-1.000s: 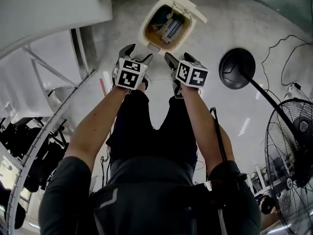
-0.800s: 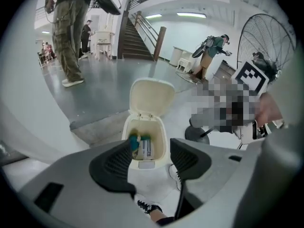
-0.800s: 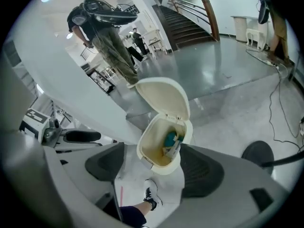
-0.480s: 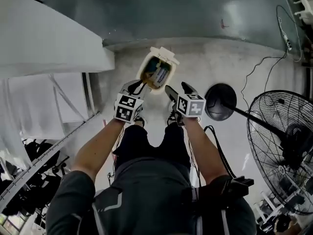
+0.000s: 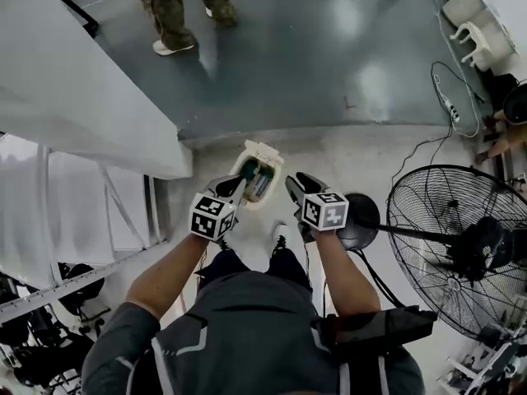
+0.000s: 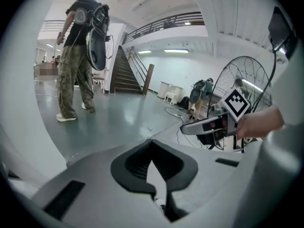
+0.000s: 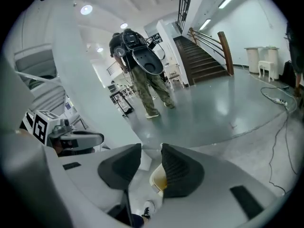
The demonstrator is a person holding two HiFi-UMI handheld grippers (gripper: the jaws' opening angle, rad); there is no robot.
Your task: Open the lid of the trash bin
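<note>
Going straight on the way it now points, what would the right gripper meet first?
Probably the pale floor just past the open trash bin, though depth is unclear. The right gripper, whose jaws have just been closing with nothing between them, has only free air ahead before that.

Cream trash bin (image 7: pixel 158 181) below; person (image 7: pixel 142 75) beyond

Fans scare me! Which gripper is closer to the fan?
Right. The right gripper, jaws just closing on nothing, is beside the fan's base; the left gripper is farther, across the trash bin.
</note>
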